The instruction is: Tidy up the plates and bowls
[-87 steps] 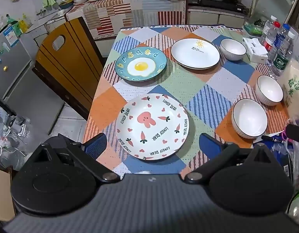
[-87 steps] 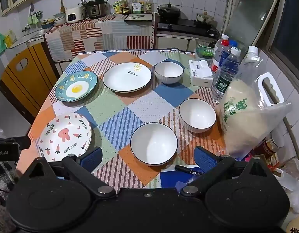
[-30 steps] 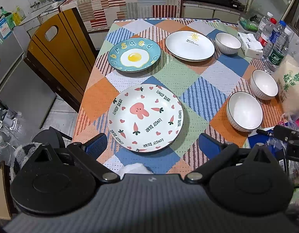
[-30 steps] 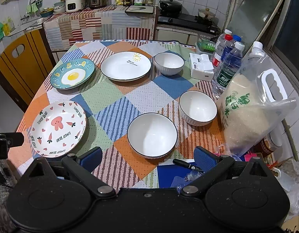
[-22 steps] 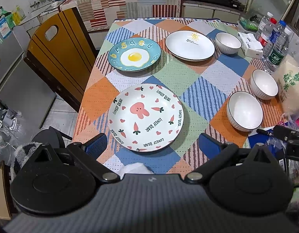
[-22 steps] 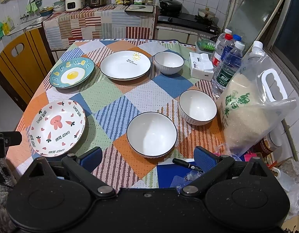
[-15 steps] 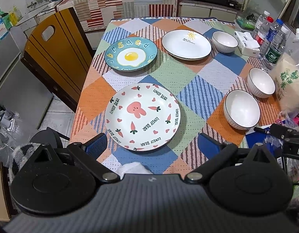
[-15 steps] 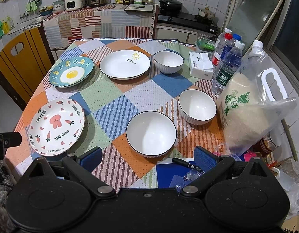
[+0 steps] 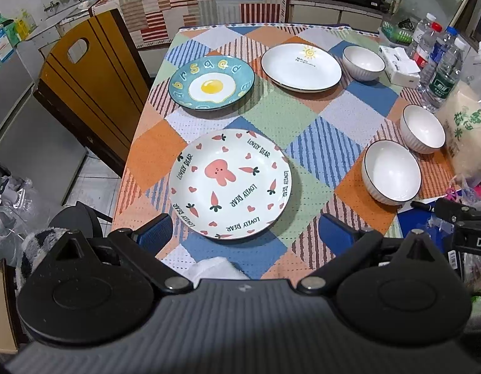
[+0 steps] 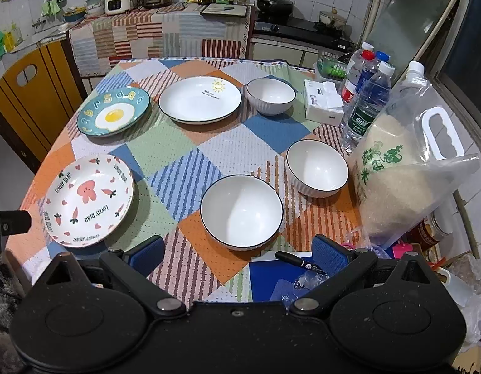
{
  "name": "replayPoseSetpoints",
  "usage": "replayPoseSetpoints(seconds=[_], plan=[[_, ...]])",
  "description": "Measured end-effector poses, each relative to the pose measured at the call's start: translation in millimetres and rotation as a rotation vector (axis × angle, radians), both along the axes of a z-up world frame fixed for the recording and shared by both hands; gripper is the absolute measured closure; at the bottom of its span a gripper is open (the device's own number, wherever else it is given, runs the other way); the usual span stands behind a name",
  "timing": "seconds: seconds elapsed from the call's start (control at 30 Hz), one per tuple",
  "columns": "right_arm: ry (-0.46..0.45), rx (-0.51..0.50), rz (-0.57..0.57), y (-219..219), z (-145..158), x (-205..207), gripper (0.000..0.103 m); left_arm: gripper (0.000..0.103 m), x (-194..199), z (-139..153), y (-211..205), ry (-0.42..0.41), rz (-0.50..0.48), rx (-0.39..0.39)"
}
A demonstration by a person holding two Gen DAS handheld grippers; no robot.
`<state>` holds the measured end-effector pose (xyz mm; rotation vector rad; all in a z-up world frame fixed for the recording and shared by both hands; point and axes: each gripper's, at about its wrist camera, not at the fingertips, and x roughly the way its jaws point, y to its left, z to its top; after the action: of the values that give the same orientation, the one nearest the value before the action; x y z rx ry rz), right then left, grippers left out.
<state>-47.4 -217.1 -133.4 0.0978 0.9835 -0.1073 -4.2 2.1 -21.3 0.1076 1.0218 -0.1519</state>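
Observation:
Three plates lie on the patchwork tablecloth: a white rabbit-and-carrot plate (image 9: 229, 182) (image 10: 88, 199) at the near left, a blue fried-egg plate (image 9: 211, 83) (image 10: 113, 115) behind it, and a white sun plate (image 9: 301, 67) (image 10: 200, 99) at the far middle. Three white bowls stand to the right: the near bowl (image 9: 391, 175) (image 10: 241, 216), the middle bowl (image 9: 422, 133) (image 10: 317, 167) and the far bowl (image 9: 362, 63) (image 10: 270, 96). My left gripper (image 9: 245, 233) is open and empty, above the rabbit plate's near rim. My right gripper (image 10: 238, 254) is open and empty, just before the near bowl.
A bag of rice (image 10: 402, 174), several water bottles (image 10: 366, 106) and a tissue pack (image 10: 323, 103) line the table's right side. A black marker (image 10: 299, 261) lies on a blue sheet near the front edge. A wooden chair (image 9: 84, 78) stands at the table's left.
Both grippers have drifted slightly, so the table view shifts a little. The plates and bowls have not moved. Both grippers stay open.

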Motion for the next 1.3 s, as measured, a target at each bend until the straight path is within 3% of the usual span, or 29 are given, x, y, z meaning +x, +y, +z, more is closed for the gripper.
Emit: replayPoseSetpoints(seconds=[0.2,0.37,0.47,0.57,0.7,0.9,1.03,1.17,1.3], plan=[[0.021,0.003,0.001,-0.7,-9.1,6.2,0.001,0.002,3.8,-2.4,2.2,0.004,0.003,-0.001],[-0.073,0.032,0.118,2.9,0.1,6.6,0.001,0.003,20.9,8.0,6.6,0.021,-0.001,-0.048],[-0.157,0.043,0.196,-1.4,14.2,11.8,0.001,0.003,37.1,19.8,8.5,-0.017,-0.002,-0.064],[-0.32,0.028,0.317,-9.8,28.1,18.7,0.001,0.004,56.4,26.0,4.5,-0.02,-0.03,-0.084],[-0.461,0.111,0.443,-27.7,34.0,40.6,0.001,0.004,80.7,25.4,-5.0,-0.021,-0.082,-0.112],[-0.359,0.262,0.466,-40.0,31.9,106.9,0.001,0.004,127.3,14.9,-22.2,-0.06,-0.115,-0.07],[-0.274,0.386,0.378,-57.6,16.6,158.2,0.002,0.004,169.0,2.6,-20.1,-0.038,-0.077,-0.143],[-0.135,0.577,0.261,-79.4,-18.9,199.4,0.004,0.004,203.6,-17.7,-19.5,-0.039,-0.046,-0.193],[-0.042,0.664,0.153,-91.0,-68.7,237.4,0.004,0.008,233.4,-49.4,-26.7,-0.016,-0.027,-0.244]])
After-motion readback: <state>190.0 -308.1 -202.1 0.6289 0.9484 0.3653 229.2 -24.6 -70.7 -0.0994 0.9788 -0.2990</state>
